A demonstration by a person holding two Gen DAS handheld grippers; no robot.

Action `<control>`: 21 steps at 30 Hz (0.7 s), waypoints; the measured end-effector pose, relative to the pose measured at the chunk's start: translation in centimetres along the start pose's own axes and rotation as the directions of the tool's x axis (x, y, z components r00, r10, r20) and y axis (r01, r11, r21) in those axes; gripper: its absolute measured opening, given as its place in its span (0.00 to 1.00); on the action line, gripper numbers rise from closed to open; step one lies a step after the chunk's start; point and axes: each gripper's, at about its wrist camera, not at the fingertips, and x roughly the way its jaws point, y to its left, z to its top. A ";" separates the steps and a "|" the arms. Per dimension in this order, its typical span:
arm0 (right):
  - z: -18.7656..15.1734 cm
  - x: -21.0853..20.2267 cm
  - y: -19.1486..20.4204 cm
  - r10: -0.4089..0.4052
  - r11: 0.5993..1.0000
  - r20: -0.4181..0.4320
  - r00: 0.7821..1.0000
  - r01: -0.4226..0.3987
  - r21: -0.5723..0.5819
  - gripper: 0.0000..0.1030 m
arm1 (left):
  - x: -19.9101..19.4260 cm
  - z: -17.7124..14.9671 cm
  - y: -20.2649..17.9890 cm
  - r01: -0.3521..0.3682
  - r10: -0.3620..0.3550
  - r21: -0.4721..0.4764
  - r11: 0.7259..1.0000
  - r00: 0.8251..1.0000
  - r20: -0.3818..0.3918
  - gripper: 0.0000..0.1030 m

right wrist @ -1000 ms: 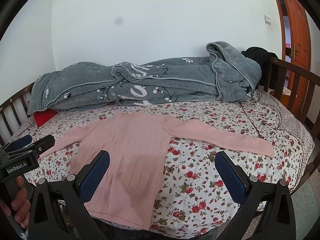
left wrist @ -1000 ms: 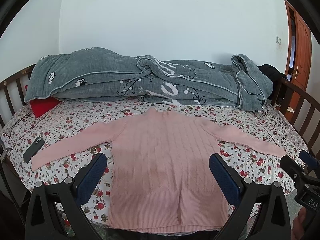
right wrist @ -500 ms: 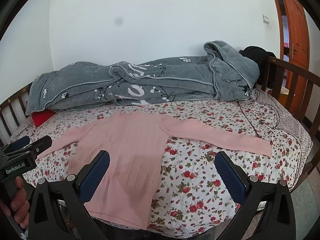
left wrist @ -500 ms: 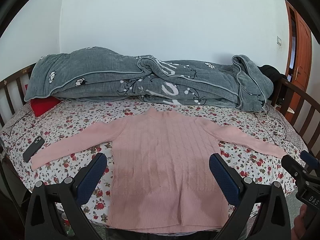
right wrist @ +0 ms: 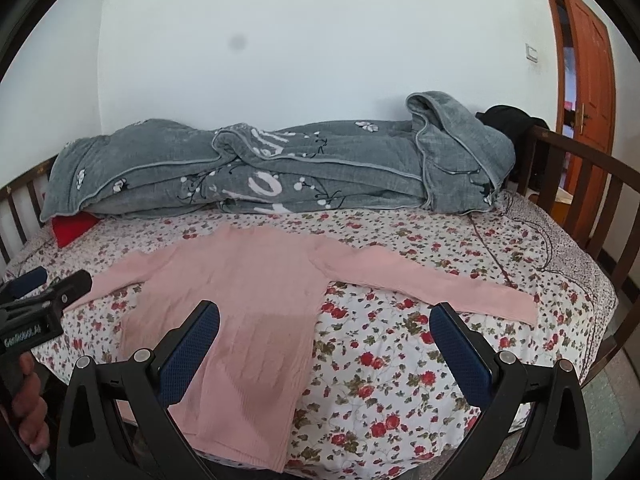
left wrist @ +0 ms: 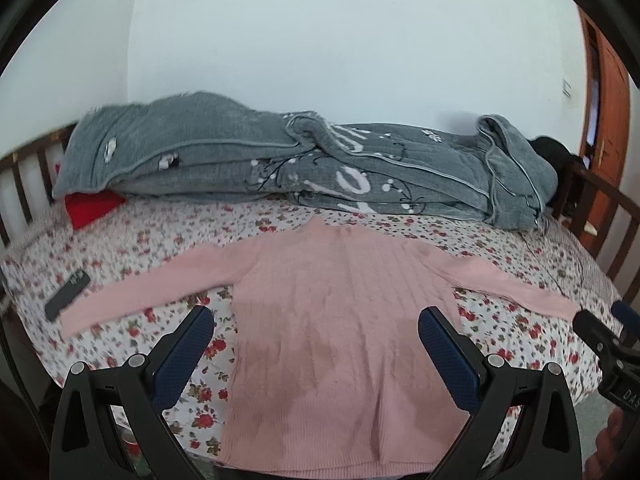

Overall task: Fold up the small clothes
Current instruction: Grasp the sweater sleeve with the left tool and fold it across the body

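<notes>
Phone (left wrist: 67, 294) near bed's left edge, just beside left cuff. Left hand-held gripper (left wrist: 316, 350) jaws wide apart, hovering over hem, holding nothing. Pink sweater (left wrist: 340, 320) flat on floral bed (right wrist: 400, 360), sleeves spread, hem at near edge. Grey quilt (right wrist: 280, 176) along far side. Right hand-held gripper (right wrist: 324, 344) spread wide, empty; bare sheet beneath its right finger. Wooden rail (right wrist: 580, 184) bounds right edge.

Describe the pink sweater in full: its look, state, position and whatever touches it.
The pink sweater is a knit with a ribbed or cable-like texture, a small raised collar and a ribbed hem. It lies flat and unfolded on the floral bedsheet, collar toward the grey quilt, both long sleeves spread out sideways. A darker patch shows on the lower body. Its hem reaches the near bed edge. Neither open gripper touches it.
</notes>
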 end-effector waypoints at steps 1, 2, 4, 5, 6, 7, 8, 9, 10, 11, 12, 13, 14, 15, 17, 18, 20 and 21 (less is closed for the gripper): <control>-0.2 0.4 0.2 -0.001 1.000 -0.001 1.000 0.001 0.001 1.00 | 0.7 -0.2 0.8 0.006 -0.006 -0.023 1.000 1.000 -0.011 1.00; -0.3 0.8 0.3 0.000 1.000 -0.003 1.000 0.000 0.002 1.00 | 1.5 -0.4 1.7 0.010 -0.011 -0.048 0.999 1.000 -0.024 1.00; -0.8 1.9 0.7 0.011 1.000 -0.015 1.000 -0.011 -0.003 1.00 | 3.4 -1.2 4.1 0.043 -0.050 -0.109 0.993 0.997 -0.057 0.99; -1.0 2.5 0.9 0.014 1.000 -0.023 1.000 -0.014 -0.009 1.00 | 4.2 -1.6 5.2 0.053 -0.062 -0.131 0.990 0.996 -0.066 0.99; -1.4 3.3 1.2 0.018 1.000 -0.035 0.999 -0.019 -0.019 1.00 | 5.1 -2.1 6.6 0.050 -0.061 -0.158 0.986 0.996 -0.071 0.99; -1.7 4.1 1.6 0.023 0.999 -0.045 0.999 -0.025 -0.028 1.00 | 6.1 -2.8 8.4 0.036 -0.050 -0.185 0.982 0.996 -0.071 0.98; -2.0 4.6 1.8 0.029 0.999 -0.053 0.998 -0.031 -0.034 1.00 | 7.0 -3.3 9.7 0.024 -0.039 -0.205 0.979 0.997 -0.070 0.95; -2.3 5.2 2.1 0.035 0.998 -0.065 0.997 -0.038 -0.043 1.00 | 7.8 -3.8 11.2 0.009 -0.025 -0.226 0.974 0.997 -0.070 0.95; -2.7 6.0 2.5 0.040 0.998 -0.079 0.996 -0.044 -0.054 1.00 | 8.8 -4.4 13.3 -0.011 -0.009 -0.255 0.967 0.997 -0.075 0.95; -3.0 6.7 2.9 0.041 0.997 -0.089 0.995 -0.047 -0.068 1.00 | 9.6 -4.8 14.8 -0.022 0.000 -0.275 0.961 0.997 -0.080 0.94; -3.3 7.4 3.2 0.037 0.995 -0.095 0.995 -0.045 -0.087 1.00 | 10.6 -5.4 17.1 -0.037 0.010 -0.305 0.952 0.996 -0.088 0.93; -3.6 7.8 3.3 0.031 0.995 -0.094 0.995 -0.040 -0.093 1.00 | 11.3 -5.7 18.9 -0.050 0.021 -0.329 0.943 0.995 -0.093 0.92; -3.8 8.3 3.4 0.026 0.995 -0.096 0.995 -0.036 -0.097 1.00 | 11.9 -6.1 20.8 -0.065 0.032 -0.354 0.933 0.995 -0.098 0.91; -4.0 8.7 3.5 0.029 0.994 -0.102 0.994 -0.040 -0.100 1.00 | 12.4 -6.5 22.3 -0.078 0.043 -0.378 0.922 0.994 -0.101 0.87; -4.4 9.8 3.8 0.044 0.993 -0.123 0.991 -0.057 -0.105 1.00 | 13.0 -7.5 26.4 -0.085 0.053 -0.455 0.886 0.995 -0.082 0.74; -4.6 10.1 3.9 0.045 0.992 -0.127 0.991 -0.059 -0.108 1.00 | 13.2 -8.0 28.2 -0.080 0.051 -0.492 0.867 0.996 -0.072 0.73; -4.9 10.9 4.2 0.037 0.992 -0.129 0.991 -0.053 -0.118 0.99 | 13.7 -9.3 31.8 -0.077 0.049 -0.570 0.818 0.997 -0.065 0.72; -5.0 11.2 4.4 0.036 0.991 -0.130 0.991 -0.051 -0.121 0.99 | 13.7 -9.9 33.3 -0.075 0.053 -0.602 0.795 0.997 -0.054 0.67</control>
